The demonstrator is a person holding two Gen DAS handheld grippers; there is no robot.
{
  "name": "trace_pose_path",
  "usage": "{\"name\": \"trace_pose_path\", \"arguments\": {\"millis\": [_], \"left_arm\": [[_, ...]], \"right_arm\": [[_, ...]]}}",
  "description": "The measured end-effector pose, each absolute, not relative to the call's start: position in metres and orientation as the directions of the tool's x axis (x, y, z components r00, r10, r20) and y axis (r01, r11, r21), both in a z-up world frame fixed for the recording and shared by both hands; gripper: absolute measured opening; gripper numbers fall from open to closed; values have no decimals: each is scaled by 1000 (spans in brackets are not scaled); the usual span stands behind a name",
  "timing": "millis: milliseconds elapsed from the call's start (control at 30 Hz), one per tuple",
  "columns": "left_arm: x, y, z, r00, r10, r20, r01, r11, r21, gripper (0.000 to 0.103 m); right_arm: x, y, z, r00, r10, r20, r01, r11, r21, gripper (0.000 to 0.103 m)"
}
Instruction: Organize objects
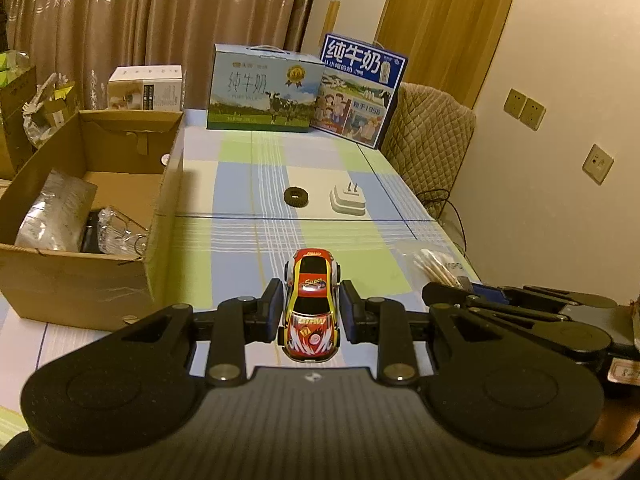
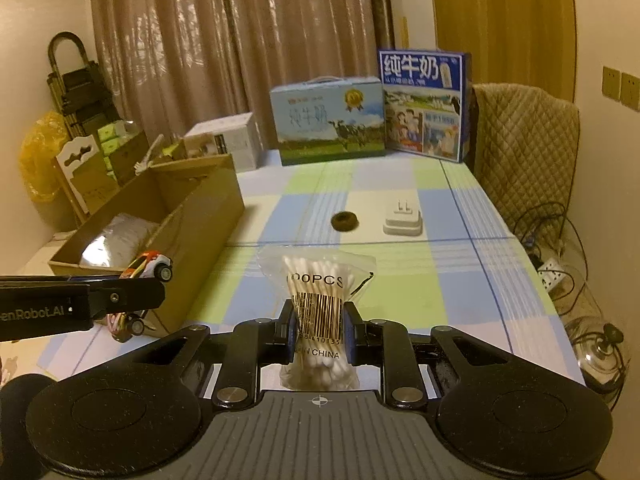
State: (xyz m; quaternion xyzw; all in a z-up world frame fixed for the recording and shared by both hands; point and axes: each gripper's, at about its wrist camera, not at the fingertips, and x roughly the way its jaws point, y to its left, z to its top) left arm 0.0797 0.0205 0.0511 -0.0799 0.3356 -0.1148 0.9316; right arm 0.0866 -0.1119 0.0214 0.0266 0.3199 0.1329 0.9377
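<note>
My left gripper [image 1: 312,300] is shut on a red and yellow toy car [image 1: 313,304] and holds it above the checked tablecloth. The car also shows in the right wrist view [image 2: 150,266], beside the open cardboard box [image 2: 208,204]. My right gripper [image 2: 319,318] is shut on a clear bag of cotton swabs [image 2: 316,292], lifted off the table; the bag shows in the left wrist view [image 1: 434,266]. A black ring [image 1: 296,197] and a white plug adapter [image 1: 348,201] lie on the table further ahead.
The cardboard box [image 1: 160,216] at the left holds plastic-wrapped items. Two milk cartons [image 1: 264,88] and a small white box [image 1: 146,88] stand at the table's far edge. A padded chair [image 2: 524,140] and cables are at the right.
</note>
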Motion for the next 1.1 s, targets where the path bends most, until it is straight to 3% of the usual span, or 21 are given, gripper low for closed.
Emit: {"name": "trace_pose_path", "arguments": {"millis": [1100], "left_arm": [[59,56,68,785,-220,-580,93,966,-241,25]], "right_arm": [[81,-74,33,753,331,-569,-313,940,132,19]]}}
